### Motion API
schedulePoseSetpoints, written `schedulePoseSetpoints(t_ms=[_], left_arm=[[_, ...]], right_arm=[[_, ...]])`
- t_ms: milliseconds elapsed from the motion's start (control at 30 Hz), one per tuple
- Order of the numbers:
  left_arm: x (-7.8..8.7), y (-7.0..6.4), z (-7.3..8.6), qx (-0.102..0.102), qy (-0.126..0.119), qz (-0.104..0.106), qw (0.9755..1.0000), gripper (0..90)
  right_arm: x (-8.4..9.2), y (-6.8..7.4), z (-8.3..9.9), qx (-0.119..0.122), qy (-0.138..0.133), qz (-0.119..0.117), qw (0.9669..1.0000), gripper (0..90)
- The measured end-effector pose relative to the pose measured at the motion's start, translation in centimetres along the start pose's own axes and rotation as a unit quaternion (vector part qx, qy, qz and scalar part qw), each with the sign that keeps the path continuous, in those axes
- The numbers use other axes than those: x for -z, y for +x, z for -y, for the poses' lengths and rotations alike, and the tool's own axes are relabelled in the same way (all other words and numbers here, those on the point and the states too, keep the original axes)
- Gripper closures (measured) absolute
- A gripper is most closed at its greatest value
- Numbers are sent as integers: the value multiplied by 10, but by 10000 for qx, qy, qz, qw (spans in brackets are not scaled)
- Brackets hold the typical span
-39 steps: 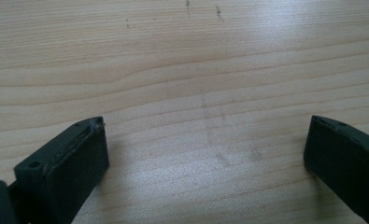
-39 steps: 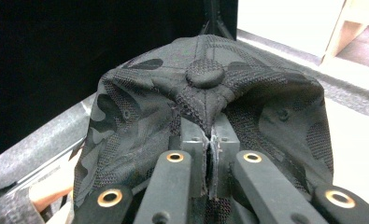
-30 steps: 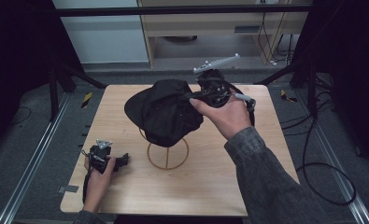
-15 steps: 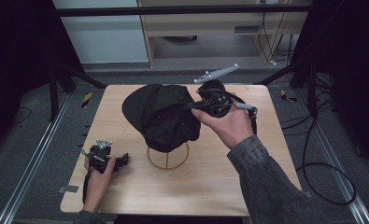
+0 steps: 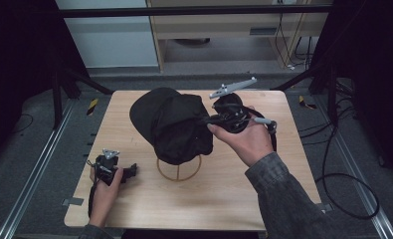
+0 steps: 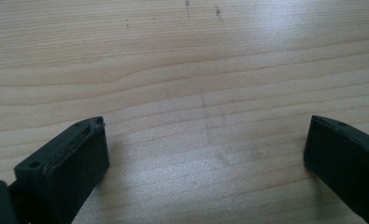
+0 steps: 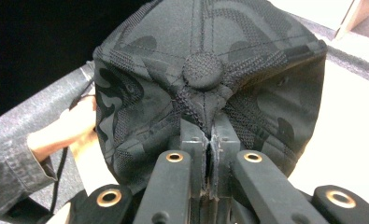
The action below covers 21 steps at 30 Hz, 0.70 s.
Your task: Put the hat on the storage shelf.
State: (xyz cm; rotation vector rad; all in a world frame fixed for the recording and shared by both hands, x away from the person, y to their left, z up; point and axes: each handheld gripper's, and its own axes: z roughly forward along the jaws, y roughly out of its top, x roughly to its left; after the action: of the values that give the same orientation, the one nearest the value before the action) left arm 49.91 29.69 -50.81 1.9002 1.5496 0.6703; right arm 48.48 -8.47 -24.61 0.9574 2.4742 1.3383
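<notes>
Right gripper view: the right gripper (image 7: 213,140), jaws pinched tight on the cap (image 7: 205,74), could drag it off its wire stand (image 5: 179,169); the left gripper (image 6: 205,154) rests wide open, empty, near the table's (image 5: 224,199) left edge.

- A light wooden table (image 5: 224,199) stands in the middle; close up, its grain runs crosswise, with a few faint dark marks near the far edge.
- Grey carpet floor (image 5: 15,149) surrounds the table.
- A metal rail (image 5: 35,184) runs along the floor at the table's left.
- Two short yellow-and-black striped pieces lie on the floor, one off the far left corner (image 5: 92,106), one off the far right corner (image 5: 307,103).
- A pale wooden shelf unit (image 5: 209,30) stands beyond the table, beside a white panel (image 5: 104,40).
- Black cables (image 5: 343,184) loop on the floor at the right.
</notes>
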Motion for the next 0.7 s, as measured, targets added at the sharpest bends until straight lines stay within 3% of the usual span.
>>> schedulePoseSetpoints(t_ms=[367, 700], left_arm=[[0, 0, 0, -17, 16, 9, 10000, 0], [0, 0, 0, -20, 17, 14, 10000, 0]], right_arm=[[-32, 4, 4, 165, 352, 167, 9991, 868], [-48, 1, -1, 155, 370, 241, 9989, 865]])
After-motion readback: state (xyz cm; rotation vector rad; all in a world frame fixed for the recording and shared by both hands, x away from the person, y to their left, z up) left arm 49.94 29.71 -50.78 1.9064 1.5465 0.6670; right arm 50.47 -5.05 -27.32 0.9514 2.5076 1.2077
